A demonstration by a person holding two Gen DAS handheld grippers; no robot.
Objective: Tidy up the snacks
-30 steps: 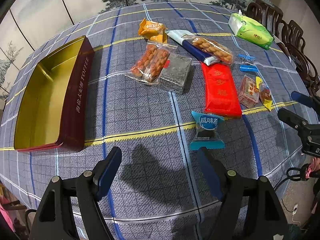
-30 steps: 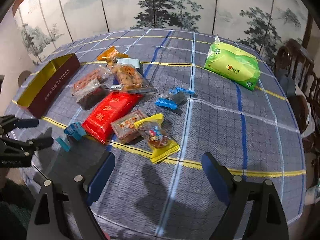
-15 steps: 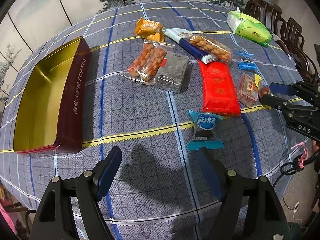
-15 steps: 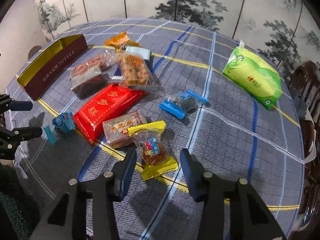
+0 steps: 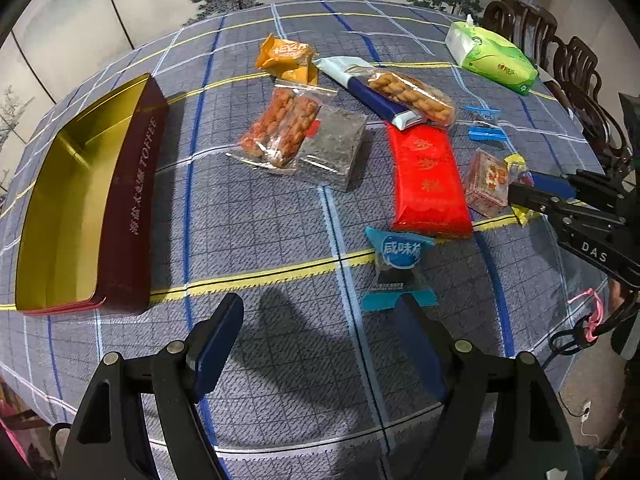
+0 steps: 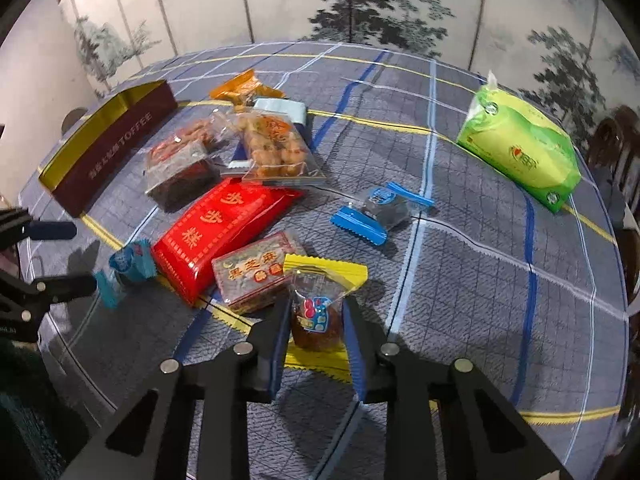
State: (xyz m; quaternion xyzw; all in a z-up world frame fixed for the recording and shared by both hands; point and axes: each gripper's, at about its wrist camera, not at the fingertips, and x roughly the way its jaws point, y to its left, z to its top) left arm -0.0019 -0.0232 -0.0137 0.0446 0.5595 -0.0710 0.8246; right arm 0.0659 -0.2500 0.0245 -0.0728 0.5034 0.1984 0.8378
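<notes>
Clamping my right gripper (image 6: 316, 320) on the yellow-edged snack packet (image 6: 320, 304) near the bench's front edge (bound for the toffee tin (image 5: 80, 208), I judge) | left gripper (image 5: 320, 340) apart, waiting.

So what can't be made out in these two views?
- Yellow snack, left wrist view: mostly hidden behind the right gripper; its grip shows only in the right wrist view.
- Tin, right wrist view: inside hidden by its near wall.
- Blue snack, left wrist view: lower edge covered by a left finger.
- Small print on the wrappers: too small.
</notes>
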